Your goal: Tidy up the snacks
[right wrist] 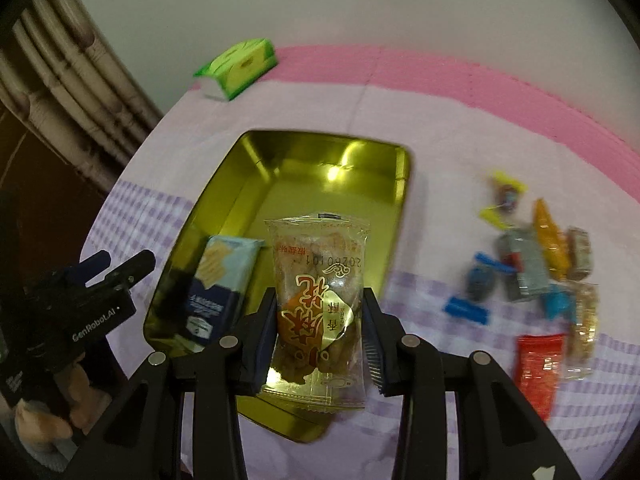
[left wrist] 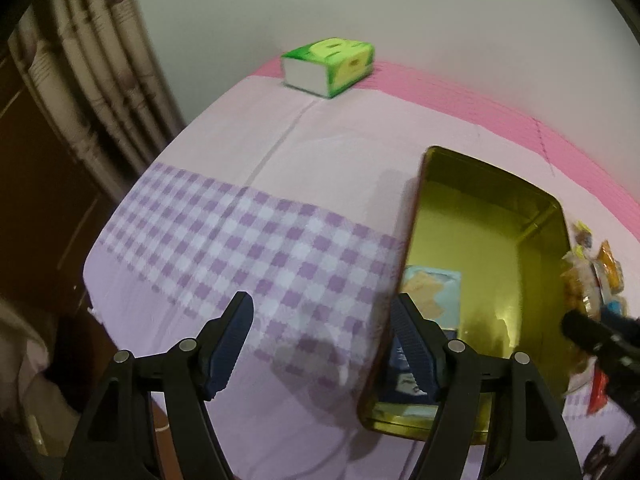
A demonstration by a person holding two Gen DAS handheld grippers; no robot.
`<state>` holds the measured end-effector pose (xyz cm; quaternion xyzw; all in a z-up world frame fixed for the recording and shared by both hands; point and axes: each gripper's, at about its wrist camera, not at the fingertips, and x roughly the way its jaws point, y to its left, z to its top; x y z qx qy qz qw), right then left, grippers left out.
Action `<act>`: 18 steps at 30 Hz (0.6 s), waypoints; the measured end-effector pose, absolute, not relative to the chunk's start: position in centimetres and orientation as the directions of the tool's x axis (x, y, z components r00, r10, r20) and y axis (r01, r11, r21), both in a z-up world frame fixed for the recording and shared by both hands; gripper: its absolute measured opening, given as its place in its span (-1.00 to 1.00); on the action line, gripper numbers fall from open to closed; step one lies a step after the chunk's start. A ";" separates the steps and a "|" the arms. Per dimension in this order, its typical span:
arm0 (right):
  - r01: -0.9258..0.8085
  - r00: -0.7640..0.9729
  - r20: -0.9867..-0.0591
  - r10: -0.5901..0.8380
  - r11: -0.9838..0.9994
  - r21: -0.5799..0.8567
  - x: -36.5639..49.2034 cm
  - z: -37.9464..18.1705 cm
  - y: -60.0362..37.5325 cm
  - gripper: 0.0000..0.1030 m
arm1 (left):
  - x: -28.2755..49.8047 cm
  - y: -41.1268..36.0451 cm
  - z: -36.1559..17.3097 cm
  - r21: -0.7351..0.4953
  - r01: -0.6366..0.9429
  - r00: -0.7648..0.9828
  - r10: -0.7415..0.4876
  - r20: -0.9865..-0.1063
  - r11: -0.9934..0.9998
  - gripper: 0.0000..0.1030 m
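The right hand-held gripper (right wrist: 319, 334) is clamped on a clear snack bag (right wrist: 318, 300), both pads pressed into its sides. The bag's long axis runs straight ahead along the fingers, its print upside down from the wrist camera, with its far crimped end sticking out over the tin (right wrist: 360, 160). So it's hanging above the near end of that gold tin, not lying in it.

Just left of the bag, inside the tin, lies a blue cracker pack (right wrist: 218, 280), long axis pointing ahead and leaning a bit right. The rest of the tin floor is bare gold.

Off to the right of the hand-held gripper, on the checked cloth (right wrist: 420, 292), there's a loose pile of snacks (right wrist: 532, 256) (blurry, so I can only call out colours): a red packet (right wrist: 538, 368) nearest, blue ones, an orange one, a yellow-ended candy farthest out. They're well apart from the tin.

The left hand-held gripper (left wrist: 322, 344) is spread wide with nothing between its fingers. Its right finger sits over the tin's (left wrist: 480, 216) near left rim, the left finger out over the cloth (left wrist: 240, 240). The tin wall is right in its path on that side.

Far ahead and left, near the wall, a green tissue pack (left wrist: 328, 66) sits at the desk's back edge on the pink strip (left wrist: 480, 104). Curtains (left wrist: 100, 80) hang off to the left.
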<state>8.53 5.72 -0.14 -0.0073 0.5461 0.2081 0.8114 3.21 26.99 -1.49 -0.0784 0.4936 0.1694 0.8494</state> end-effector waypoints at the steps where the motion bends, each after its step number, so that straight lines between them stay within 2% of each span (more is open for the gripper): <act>1: -0.348 0.307 -0.894 0.328 0.912 0.216 8.7 -0.6 6.4 -0.29 | 3.0 27.1 -1.4 0.026 -0.377 0.459 0.211 -0.863 0.926 0.39; 18: -0.365 0.213 -0.934 0.287 0.910 0.197 9.7 -5.3 10.6 -0.28 | 3.2 27.9 -1.4 -0.059 -0.417 0.460 0.154 -0.875 0.907 0.40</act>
